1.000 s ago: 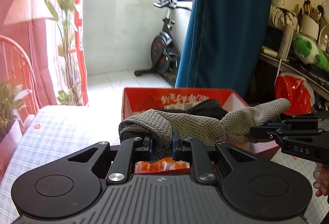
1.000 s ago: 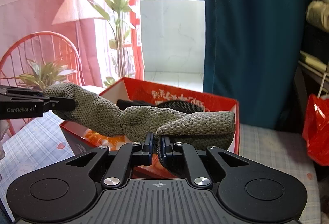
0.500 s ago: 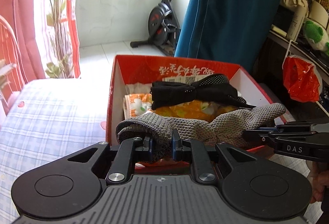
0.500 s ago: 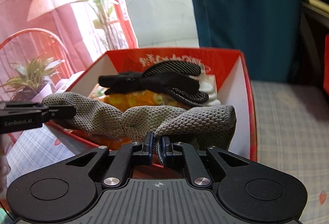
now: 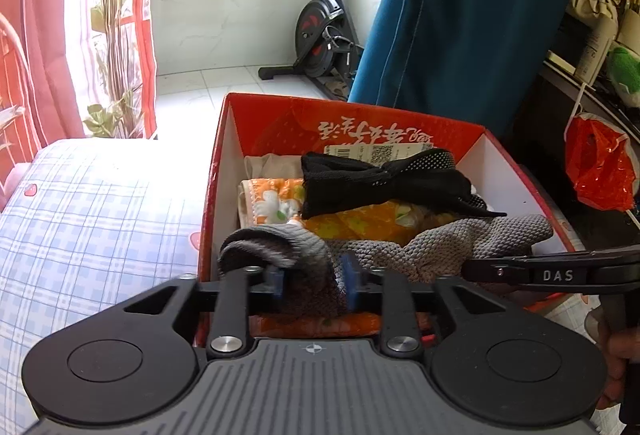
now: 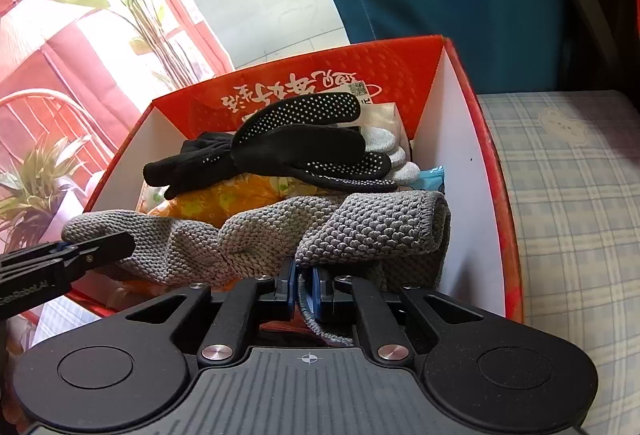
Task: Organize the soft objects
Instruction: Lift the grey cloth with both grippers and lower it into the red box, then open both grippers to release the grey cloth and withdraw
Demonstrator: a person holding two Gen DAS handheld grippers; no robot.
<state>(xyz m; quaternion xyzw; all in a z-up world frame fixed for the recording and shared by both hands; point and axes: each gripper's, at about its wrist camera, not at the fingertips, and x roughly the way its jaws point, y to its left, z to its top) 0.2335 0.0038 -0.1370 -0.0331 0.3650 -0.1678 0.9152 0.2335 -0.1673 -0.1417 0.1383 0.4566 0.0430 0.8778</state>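
A twisted grey knit cloth (image 5: 440, 247) is stretched between my two grippers, low inside the near part of a red cardboard box (image 5: 360, 123). My left gripper (image 5: 312, 279) is shut on the cloth's left end. My right gripper (image 6: 306, 287) is shut on its right end, and its fingers also show in the left wrist view (image 5: 540, 273). The cloth (image 6: 280, 231) sits over orange floral fabric (image 5: 360, 223). A black dotted glove (image 6: 288, 151) lies on top of the pile further back in the box (image 6: 452, 107).
The box stands on a blue checked bedsheet (image 5: 92, 227). A red plastic bag (image 5: 600, 171) hangs at the right by a dark shelf. A teal curtain (image 5: 460, 15), an exercise bike (image 5: 324, 27) and a plant (image 6: 36, 183) stand beyond.
Both grippers have carried the grey cloth forward and down, from above the box's near edge into the box. Both cameras tilted downward. Both stay shut on the cloth.
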